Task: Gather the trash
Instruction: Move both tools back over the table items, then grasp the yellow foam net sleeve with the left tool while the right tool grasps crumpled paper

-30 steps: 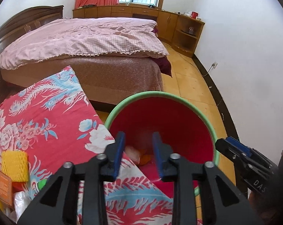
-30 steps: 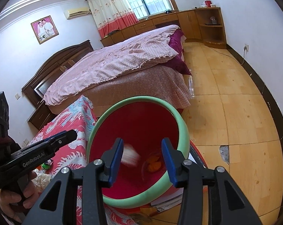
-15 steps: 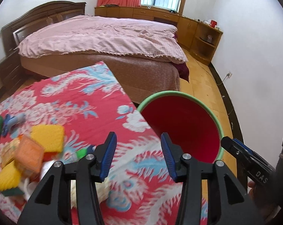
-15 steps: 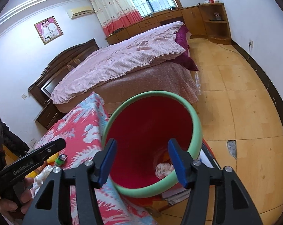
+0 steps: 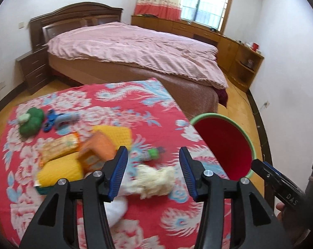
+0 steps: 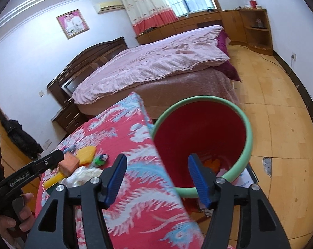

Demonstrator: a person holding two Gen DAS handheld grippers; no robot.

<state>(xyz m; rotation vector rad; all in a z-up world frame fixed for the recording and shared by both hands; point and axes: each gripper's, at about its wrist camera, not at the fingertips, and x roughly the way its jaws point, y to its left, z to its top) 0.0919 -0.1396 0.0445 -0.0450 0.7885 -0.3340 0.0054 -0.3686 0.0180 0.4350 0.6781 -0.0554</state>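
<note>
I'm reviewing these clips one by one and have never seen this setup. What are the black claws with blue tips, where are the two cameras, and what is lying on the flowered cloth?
No robot: a person holds a hand-operated two-finger gripper in each hand, each with its own fisheye camera looking along the fingers. The left gripper is open and empty over the table. The right gripper is open and empty beside the red bin, which already holds some scraps. On the cloth lie crumpled tissue, yellow sponges, an orange box, a small green bottle and toys.

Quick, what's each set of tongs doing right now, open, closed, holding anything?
Left tongs: open, holding nothing.
Right tongs: open, holding nothing.
</note>
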